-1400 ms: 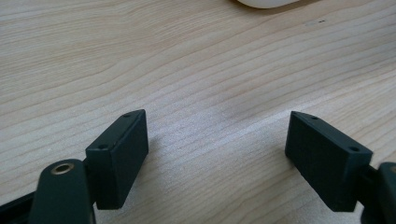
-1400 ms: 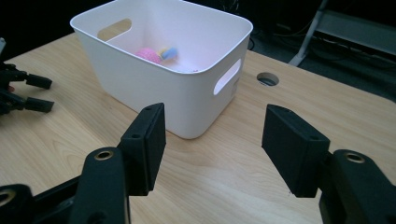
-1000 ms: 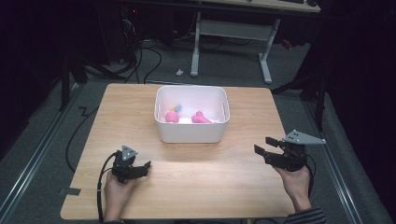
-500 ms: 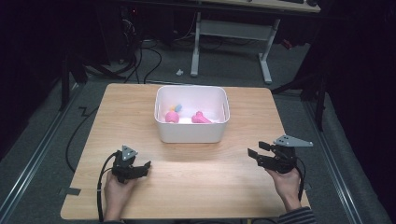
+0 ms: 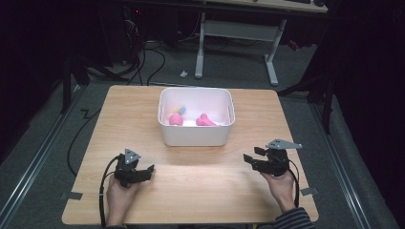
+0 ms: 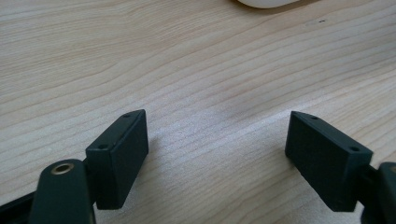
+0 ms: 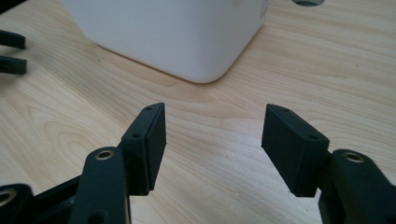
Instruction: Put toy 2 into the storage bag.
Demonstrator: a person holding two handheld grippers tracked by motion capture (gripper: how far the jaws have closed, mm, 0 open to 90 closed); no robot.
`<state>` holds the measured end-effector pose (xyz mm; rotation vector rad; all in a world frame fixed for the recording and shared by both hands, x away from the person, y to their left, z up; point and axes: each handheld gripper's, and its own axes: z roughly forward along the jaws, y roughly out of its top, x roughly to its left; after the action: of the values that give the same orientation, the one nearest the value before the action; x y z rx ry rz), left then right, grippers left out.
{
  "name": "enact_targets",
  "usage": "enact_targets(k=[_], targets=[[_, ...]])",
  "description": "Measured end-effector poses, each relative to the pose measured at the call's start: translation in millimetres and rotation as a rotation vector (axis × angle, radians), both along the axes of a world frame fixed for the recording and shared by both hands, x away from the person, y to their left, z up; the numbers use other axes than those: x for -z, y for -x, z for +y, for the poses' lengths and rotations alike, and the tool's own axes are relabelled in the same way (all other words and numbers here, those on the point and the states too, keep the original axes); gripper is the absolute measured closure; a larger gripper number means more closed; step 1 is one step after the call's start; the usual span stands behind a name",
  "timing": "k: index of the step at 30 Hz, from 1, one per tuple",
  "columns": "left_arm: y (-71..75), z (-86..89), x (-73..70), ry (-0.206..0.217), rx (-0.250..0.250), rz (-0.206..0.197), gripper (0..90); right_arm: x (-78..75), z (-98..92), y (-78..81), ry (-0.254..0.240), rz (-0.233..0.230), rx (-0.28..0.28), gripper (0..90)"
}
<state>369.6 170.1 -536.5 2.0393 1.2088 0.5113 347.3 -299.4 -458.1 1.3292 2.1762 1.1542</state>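
A white bin (image 5: 196, 136) stands at the middle of the wooden table (image 5: 124, 114), toward the far side. Inside it lie two pink toys (image 5: 175, 119) (image 5: 206, 120) and a small blue and yellow piece (image 5: 180, 110). My left gripper (image 5: 149, 170) rests low over the near left of the table, open, with bare wood between its jaws (image 6: 215, 140). My right gripper (image 5: 251, 157) is at the near right, open and empty (image 7: 212, 135); the bin's rounded corner (image 7: 205, 51) lies just ahead of it.
A person's hands (image 5: 119, 195) (image 5: 282, 186) hold both grippers from the near edge. The left gripper's far-off jaws (image 7: 11, 51) appear at the left edge of the right gripper view. A desk frame (image 5: 234, 43) and cables (image 5: 153, 62) lie on the floor beyond the table.
My right gripper has moved inward from the table's right edge and lower toward the tabletop. The left gripper has stayed put.
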Motion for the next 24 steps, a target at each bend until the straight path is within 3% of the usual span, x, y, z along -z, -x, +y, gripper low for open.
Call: enact_targets(k=[24], targets=[[0.0,0.1,0.0,0.001,-0.001,0.0,21.7,42.6,6.0,-20.7,0.02,0.066,0.04,40.0]])
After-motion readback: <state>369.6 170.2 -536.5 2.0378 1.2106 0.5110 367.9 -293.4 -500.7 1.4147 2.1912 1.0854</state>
